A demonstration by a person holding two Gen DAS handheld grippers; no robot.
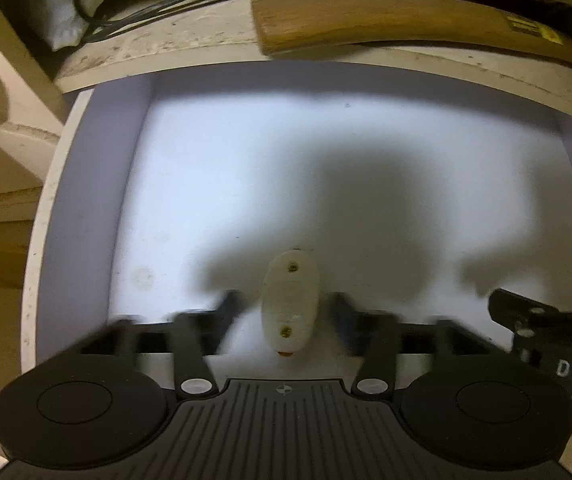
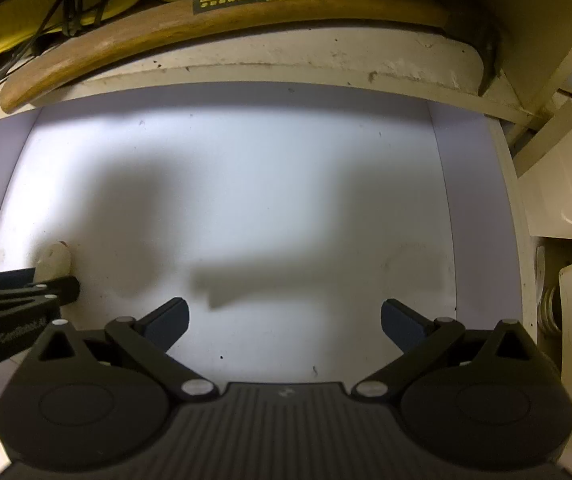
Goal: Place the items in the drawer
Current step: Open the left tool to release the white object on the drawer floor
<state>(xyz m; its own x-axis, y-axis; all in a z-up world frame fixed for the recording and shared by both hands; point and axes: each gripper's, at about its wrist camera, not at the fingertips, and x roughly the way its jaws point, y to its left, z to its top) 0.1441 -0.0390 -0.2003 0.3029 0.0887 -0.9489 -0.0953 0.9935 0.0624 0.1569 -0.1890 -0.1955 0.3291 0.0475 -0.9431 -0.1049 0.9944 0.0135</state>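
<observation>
White and brightly lit, the drawer [image 1: 97, 208] fills the left wrist view, pulled out beneath a scuffed shelf edge [image 1: 326, 60] that carries a wooden handle [image 1: 386, 28], with black cables [image 1: 133, 8] and something yellow behind. On the drawer floor lies a small white plug [image 1: 290, 304] with two brass screws, sitting in the gap of the left gripper [image 1: 286, 304]; its fingers [image 1: 229, 308] stand apart on either side, and because they are blurred it is hard to say whether either one touches the plug, though they do not look clamped on it. At the right edge the other gripper's black frame pokes in. From the right wrist view, the same drawer [image 2: 478, 208] shows dark shadows across its floor, and the right gripper [image 2: 286, 320] hangs over the bare middle with its fingers [image 2: 169, 320] spread wide and nothing between them. Far left, the plug [image 2: 53, 260] peeks out beside the left gripper [image 2: 57, 288]. Above, the handle [image 2: 205, 24] rests on the shelf edge [image 2: 286, 60], a yellow label on it.
</observation>
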